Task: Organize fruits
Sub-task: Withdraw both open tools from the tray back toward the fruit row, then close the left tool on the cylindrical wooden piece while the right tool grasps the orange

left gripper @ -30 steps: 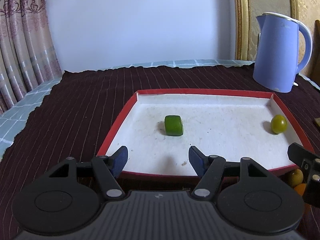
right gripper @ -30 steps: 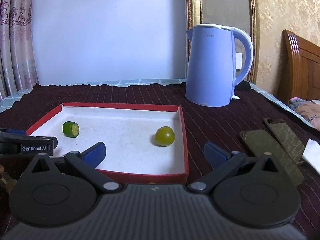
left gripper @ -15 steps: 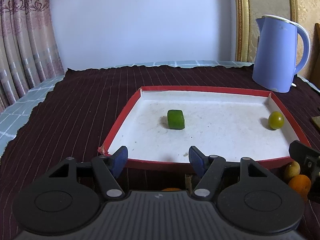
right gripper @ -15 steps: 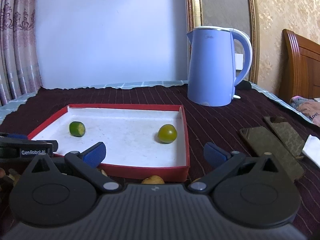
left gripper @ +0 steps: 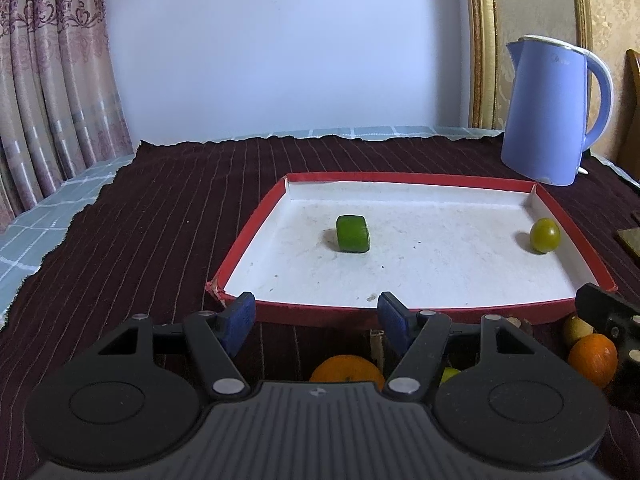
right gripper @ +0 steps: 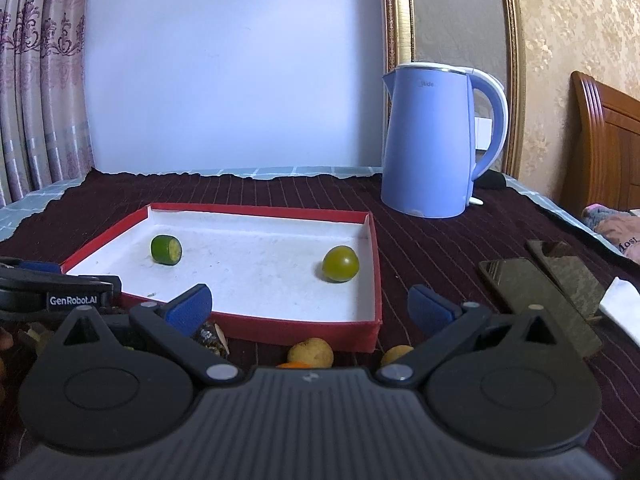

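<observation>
Both tools were held apart and empty: left tool point(left gripper: 314, 320), right tool point(right gripper: 310, 308). Unsorted oranges point(left gripper: 347, 367) lay nearest, before the red tray point(left gripper: 400, 314). Inside, apparently already sorted, sat a cut green fruit point(left gripper: 352, 234) and a round one point(left gripper: 544, 235).

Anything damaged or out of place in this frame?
Yes. The tray has a torn near-left corner. The left green fruit has a flat, cut-looking end, unlike the round one. Other fruit lie outside the tray.
</observation>
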Demonstrator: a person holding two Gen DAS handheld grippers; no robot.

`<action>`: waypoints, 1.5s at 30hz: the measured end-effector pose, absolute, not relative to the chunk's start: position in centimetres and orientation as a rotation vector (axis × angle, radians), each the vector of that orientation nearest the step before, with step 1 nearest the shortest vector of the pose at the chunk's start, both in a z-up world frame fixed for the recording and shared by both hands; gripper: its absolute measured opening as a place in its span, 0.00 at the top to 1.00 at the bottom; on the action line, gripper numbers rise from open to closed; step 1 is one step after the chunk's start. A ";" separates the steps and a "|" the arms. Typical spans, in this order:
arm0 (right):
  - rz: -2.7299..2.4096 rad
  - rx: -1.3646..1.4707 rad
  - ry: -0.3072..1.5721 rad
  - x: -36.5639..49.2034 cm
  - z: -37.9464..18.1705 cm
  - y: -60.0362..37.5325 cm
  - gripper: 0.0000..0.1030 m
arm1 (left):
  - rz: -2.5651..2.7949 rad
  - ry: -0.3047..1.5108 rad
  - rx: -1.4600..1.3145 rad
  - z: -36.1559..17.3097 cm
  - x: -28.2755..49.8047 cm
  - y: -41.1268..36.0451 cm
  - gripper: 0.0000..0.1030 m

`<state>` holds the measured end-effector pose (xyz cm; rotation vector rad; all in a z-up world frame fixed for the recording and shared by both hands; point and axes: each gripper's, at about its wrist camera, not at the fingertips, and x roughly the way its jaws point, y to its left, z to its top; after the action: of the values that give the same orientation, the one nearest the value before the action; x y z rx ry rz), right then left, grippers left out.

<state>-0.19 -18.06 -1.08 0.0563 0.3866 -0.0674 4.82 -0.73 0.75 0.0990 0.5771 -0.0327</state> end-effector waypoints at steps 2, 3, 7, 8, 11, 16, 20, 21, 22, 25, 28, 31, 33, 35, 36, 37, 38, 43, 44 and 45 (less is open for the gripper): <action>-0.065 0.050 0.384 -0.3 -1.1 -18.0 0.00 | -0.033 0.577 0.098 0.7 4.7 -0.6 0.35; -0.061 0.047 0.381 -0.4 -1.1 -18.0 0.00 | -0.032 0.578 0.098 0.7 4.7 -0.6 0.35; -0.046 0.031 0.376 -0.7 -1.0 -17.9 0.00 | -0.034 0.583 0.092 0.6 4.4 -0.3 0.35; -0.046 0.022 0.376 -0.8 -1.0 -17.8 0.00 | -0.036 0.583 0.090 0.5 4.2 -0.2 0.35; -0.057 -0.013 0.374 -1.1 -1.1 -17.5 0.00 | -0.042 0.581 0.084 0.4 3.6 0.3 0.35; -0.050 -0.042 0.384 -1.6 -1.4 -17.5 0.00 | -0.071 0.585 0.066 0.0 2.5 1.4 0.35; -0.023 -0.031 0.387 -2.1 -1.6 -17.6 0.00 | -0.114 0.582 0.056 -0.3 1.5 2.0 0.35; -0.018 -0.033 0.386 -2.3 -1.6 -17.5 0.00 | -0.129 0.578 0.049 -0.3 1.2 2.1 0.35; -0.015 -0.038 0.386 -2.4 -1.7 -17.4 0.00 | -0.144 0.575 0.045 -0.4 0.9 2.2 0.35; -0.009 -0.054 0.383 -2.8 -1.8 -17.1 0.00 | -0.186 0.556 0.050 -0.5 -0.1 2.4 0.35; -0.005 -0.062 0.385 -2.9 -1.9 -17.0 0.00 | -0.221 0.549 0.053 -0.7 -0.7 2.7 0.35; -0.003 -0.062 0.392 -2.9 -1.9 -17.0 0.00 | -0.250 0.541 0.054 -0.9 -1.2 3.1 0.35; -0.007 -0.063 0.394 -3.0 -1.9 -17.0 0.00 | -0.247 0.537 0.053 -1.0 -1.4 3.7 0.35; -0.004 -0.056 0.398 -3.0 -2.0 -17.1 0.00 | -0.246 0.535 0.045 -1.1 -1.4 4.3 0.35; -0.001 -0.053 0.399 -3.0 -2.0 -17.2 0.00 | -0.251 0.534 0.040 -1.2 -1.4 4.7 0.35; 0.001 -0.049 0.401 -3.0 -2.1 -17.3 0.00 | -0.248 0.533 0.039 -1.2 -1.4 4.9 0.35; 0.007 -0.047 0.403 -3.0 -2.2 -17.2 0.00 | -0.242 0.532 0.041 -1.2 -1.4 5.1 0.35; 0.011 -0.061 0.397 -3.1 -2.4 -17.0 0.00 | -0.233 0.523 0.067 -1.5 -1.6 5.8 0.35; 0.013 -0.059 0.397 -3.1 -2.4 -16.9 0.00 | -0.229 0.523 0.073 -1.6 -1.6 5.9 0.35; 0.014 -0.056 0.397 -3.1 -2.4 -16.9 0.00 | -0.221 0.527 0.074 -1.7 -1.4 6.0 0.35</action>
<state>-3.13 -16.95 -2.40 -0.0562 0.3975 0.0138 -1.38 6.02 -1.67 0.0737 0.5270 -0.2213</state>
